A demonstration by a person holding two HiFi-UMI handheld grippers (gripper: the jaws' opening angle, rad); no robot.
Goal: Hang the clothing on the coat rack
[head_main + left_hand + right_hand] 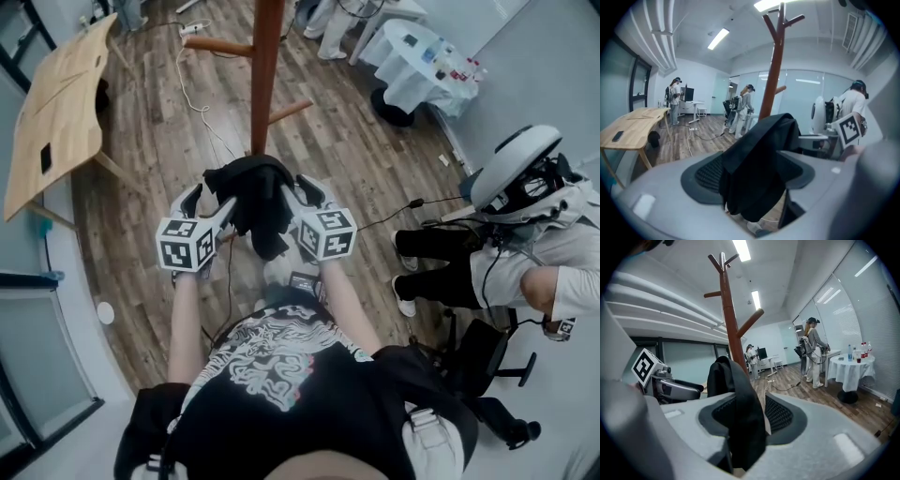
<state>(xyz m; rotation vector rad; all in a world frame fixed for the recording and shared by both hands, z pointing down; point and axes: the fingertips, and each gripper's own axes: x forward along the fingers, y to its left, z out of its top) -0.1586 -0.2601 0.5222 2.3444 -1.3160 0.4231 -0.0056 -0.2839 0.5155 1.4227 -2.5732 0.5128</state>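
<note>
A black garment (255,202) hangs bunched just in front of the brown wooden coat rack (265,75). What carries its top is hidden. My left gripper (211,202) and right gripper (298,190) flank it at the same height. In the left gripper view the black garment (759,173) drapes down between wide jaws, the ribbed left pad largely bare. In the right gripper view the cloth (740,413) lies over the left jaw, with a gap to the bare right pad. Both grippers are open. The coat rack (731,319) rises close behind, its pegs higher up.
A wooden table (56,103) stands at the left. A round table with a white cloth (412,56) is at the back right. A person in a white headset (525,234) sits close on the right. A white cable (202,112) trails over the wood floor.
</note>
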